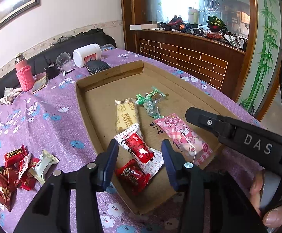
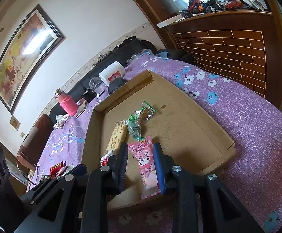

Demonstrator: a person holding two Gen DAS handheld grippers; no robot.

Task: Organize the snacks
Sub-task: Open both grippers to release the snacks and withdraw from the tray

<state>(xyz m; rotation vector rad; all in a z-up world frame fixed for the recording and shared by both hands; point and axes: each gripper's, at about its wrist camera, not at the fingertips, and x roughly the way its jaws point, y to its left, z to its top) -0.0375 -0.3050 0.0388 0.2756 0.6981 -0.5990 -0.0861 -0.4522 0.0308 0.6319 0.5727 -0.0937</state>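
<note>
A shallow cardboard tray (image 1: 179, 101) (image 2: 189, 126) lies on the purple flowered cloth. In it are a yellow biscuit packet (image 1: 125, 114) (image 2: 117, 137), green candies (image 1: 150, 101) (image 2: 139, 118), a pink cartoon packet (image 1: 181, 134) (image 2: 144, 165), a red-and-white packet (image 1: 139, 149) and a small red packet (image 1: 133, 176). My left gripper (image 1: 139, 143) is open, its pads clear of the red-and-white packet lying between them. My right gripper (image 2: 140, 145) hovers over the pink packet, jaws narrowly apart, the packet flat on the tray. A pile of red snacks (image 1: 12, 170) and a white packet (image 1: 43, 165) lie outside the tray.
At the table's far end stand a pink bottle (image 1: 24, 73), a clear cup (image 1: 64, 59), a tipped white jar (image 1: 86, 54) and a black pouch (image 1: 98, 67). A wooden counter (image 1: 189, 58) rises beyond the table. A person's fingers (image 1: 257, 186) hold the right gripper's handle.
</note>
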